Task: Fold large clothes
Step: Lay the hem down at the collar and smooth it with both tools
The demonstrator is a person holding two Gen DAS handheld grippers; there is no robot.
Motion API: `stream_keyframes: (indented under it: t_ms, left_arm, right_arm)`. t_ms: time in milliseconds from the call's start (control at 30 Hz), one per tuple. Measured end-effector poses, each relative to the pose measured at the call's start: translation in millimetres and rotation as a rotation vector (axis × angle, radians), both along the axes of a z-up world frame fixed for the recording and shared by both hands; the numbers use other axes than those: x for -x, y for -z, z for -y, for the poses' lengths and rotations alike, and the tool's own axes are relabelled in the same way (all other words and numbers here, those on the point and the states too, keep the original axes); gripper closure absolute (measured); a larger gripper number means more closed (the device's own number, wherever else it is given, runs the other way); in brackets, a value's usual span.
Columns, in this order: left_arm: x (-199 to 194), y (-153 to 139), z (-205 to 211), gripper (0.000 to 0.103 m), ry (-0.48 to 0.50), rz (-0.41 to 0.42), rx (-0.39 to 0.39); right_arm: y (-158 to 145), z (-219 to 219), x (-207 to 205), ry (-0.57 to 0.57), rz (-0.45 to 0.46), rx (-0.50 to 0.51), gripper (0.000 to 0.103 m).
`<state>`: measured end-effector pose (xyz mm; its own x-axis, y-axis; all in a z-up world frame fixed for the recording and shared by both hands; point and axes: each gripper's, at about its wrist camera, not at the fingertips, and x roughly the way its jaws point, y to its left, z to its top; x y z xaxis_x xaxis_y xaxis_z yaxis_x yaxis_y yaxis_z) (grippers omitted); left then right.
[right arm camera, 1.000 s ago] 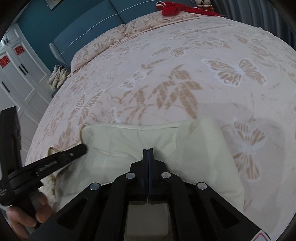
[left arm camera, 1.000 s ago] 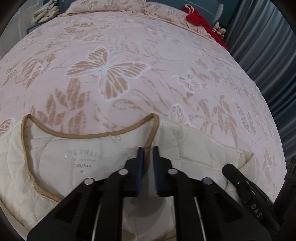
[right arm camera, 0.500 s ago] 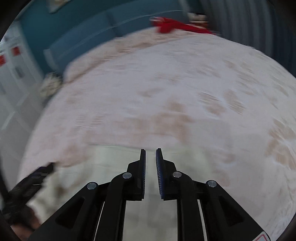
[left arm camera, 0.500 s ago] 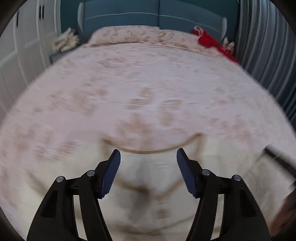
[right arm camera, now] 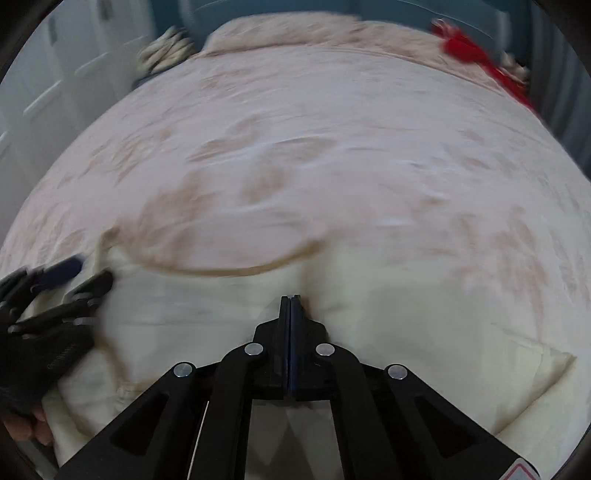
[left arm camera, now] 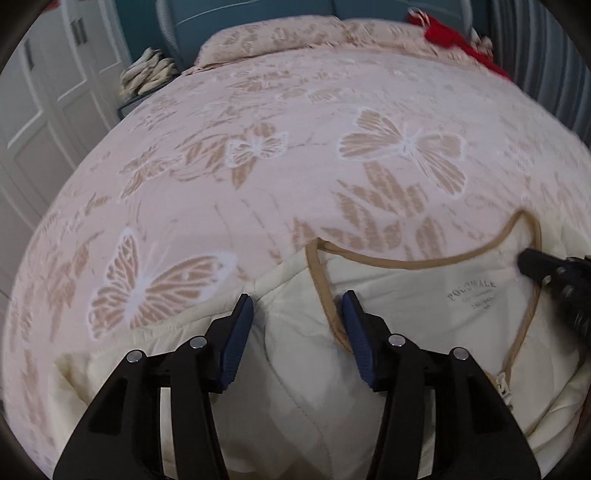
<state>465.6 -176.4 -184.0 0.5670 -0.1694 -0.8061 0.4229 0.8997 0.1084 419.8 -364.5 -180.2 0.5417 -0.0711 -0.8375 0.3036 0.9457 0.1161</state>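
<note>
Bedroom; pink butterfly-print bedspread fills both wrist views, white wardrobe doors to the left, grey curtain to the right. Left gripper: jaws apart, having just been closing, pads not pressing anything, the tan-bound neckline edge passing between them. They hover over the cream quilted jacket, which lies at the near edge of the bed, collar facing the far side. Right gripper: jaws together, nothing visibly pinched, tips above the cream fabric just right of the neckline; view blurred. Far of the jacket the bedspread lies open up to the pillows; red cloth at the far right corner.
</note>
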Motion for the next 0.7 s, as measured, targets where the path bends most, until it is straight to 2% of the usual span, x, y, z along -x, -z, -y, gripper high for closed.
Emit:
stream_keyframes:
  t_ms: [67, 233, 400, 700]
  left_arm:
    - [0.8, 1.4, -2.6, 0.054, -0.024, 0.021, 0.02]
    - [8.0, 5.7, 7.2, 0.053, -0.033, 0.082, -0.029]
    - [10.0, 9.1, 8.1, 0.053, -0.045, 0.114, -0.033]
    - [12.9, 11.9, 10.7, 0.053, -0.054, 0.157, -0.049]
  right_arm:
    - [6.5, 17.8, 7.8, 0.032, 0.036, -0.132, 0.103]
    - [10.7, -8.1, 6.9, 0.024, 0.044, 0.044, 0.103]
    - [13.4, -3.6, 5.2, 0.024, 0.058, 0.045, 0.103]
    - [13.5, -21.8, -2.0, 0.018, 0.059, 0.189, 0.103]
